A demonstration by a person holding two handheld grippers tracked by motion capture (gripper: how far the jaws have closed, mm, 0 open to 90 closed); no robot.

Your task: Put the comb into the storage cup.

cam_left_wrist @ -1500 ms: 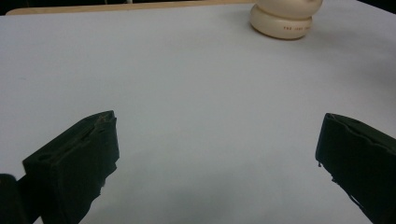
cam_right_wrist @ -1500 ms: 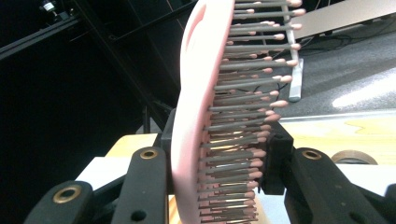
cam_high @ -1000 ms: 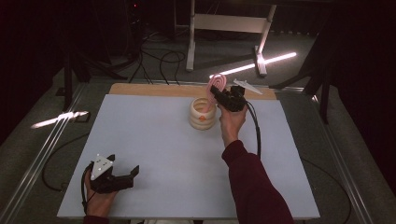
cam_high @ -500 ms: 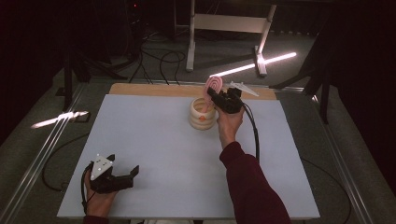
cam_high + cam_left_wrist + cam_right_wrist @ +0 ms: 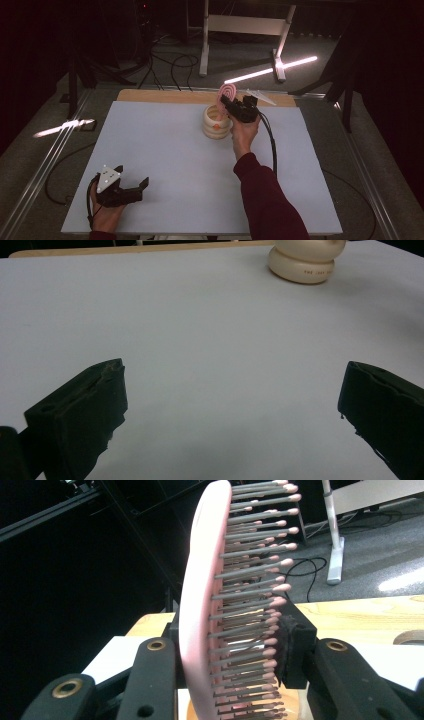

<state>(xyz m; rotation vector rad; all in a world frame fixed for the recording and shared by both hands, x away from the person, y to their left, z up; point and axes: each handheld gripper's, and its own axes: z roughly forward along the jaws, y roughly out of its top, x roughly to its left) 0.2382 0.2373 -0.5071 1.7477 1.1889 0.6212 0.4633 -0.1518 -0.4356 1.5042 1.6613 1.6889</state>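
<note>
A pale sheet (image 5: 165,150) covers the table (image 5: 165,95); a cream holder (image 5: 216,125) stands on it.

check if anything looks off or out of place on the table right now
Nothing stands out. The cream holder stands upright on the white mat, the right gripper is shut on the pink hairbrush above it, and the left gripper rests open.

Smooth pink plastic hairbrush (image 5: 200,605)
</note>
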